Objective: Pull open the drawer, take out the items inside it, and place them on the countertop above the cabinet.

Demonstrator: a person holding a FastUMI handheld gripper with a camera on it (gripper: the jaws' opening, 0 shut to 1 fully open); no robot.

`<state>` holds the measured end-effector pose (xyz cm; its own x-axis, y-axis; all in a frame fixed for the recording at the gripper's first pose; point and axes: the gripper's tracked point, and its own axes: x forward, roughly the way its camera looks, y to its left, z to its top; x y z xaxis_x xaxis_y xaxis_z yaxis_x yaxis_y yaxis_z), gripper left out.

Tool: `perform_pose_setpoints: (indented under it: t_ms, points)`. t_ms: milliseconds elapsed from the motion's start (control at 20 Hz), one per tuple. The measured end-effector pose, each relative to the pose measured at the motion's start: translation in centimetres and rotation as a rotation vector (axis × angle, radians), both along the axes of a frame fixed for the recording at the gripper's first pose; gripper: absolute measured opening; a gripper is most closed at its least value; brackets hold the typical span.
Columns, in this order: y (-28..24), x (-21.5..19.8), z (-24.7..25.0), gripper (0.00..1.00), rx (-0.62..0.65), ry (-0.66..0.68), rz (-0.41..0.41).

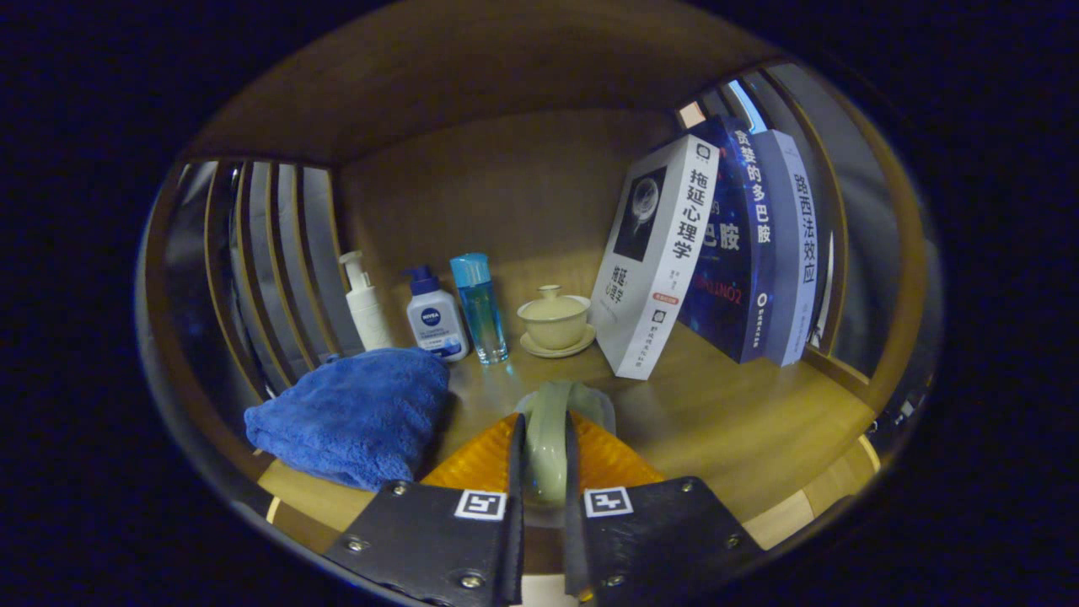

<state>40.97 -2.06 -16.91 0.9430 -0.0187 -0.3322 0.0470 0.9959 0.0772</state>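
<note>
My gripper [544,426] is shut on a pale green ceramic piece [546,447], curved like a cup's handle or rim, which stands upright between both fingers. It hangs low over the wooden countertop [725,413] inside a wooden shelf bay. Just beyond the fingers to the left lies a folded blue towel [354,413]. Further back stands a pale lidded tea bowl on a saucer [555,320].
Along the back wall stand a white pump bottle [364,303], a white bottle with a blue cap [434,316] and a clear blue bottle [480,308]. Three books [733,244] lean on the right. Slatted wooden sides close in both flanks.
</note>
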Motion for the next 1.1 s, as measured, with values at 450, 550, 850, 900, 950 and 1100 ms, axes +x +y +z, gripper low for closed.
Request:
perform_pose_setpoints:
  t_ms: [450, 550, 850, 900, 950, 1100]
  points:
    - [-1.6, -4.3, 0.6, 1.00, 0.004, 0.017, -0.045]
    - [-1.7, -5.8, 1.4, 1.00, -0.022, -0.012, -0.038]
    - [-1.1, -12.9, 4.8, 1.00, -0.045, -0.091, 0.023]
    - [-1.0, -14.2, 5.7, 1.00, -0.033, -0.110, 0.030]
    - [-1.1, -15.7, 6.4, 1.00, -0.030, -0.120, 0.033]
    - [-0.8, -20.2, 8.5, 1.00, 0.009, -0.168, 0.054]
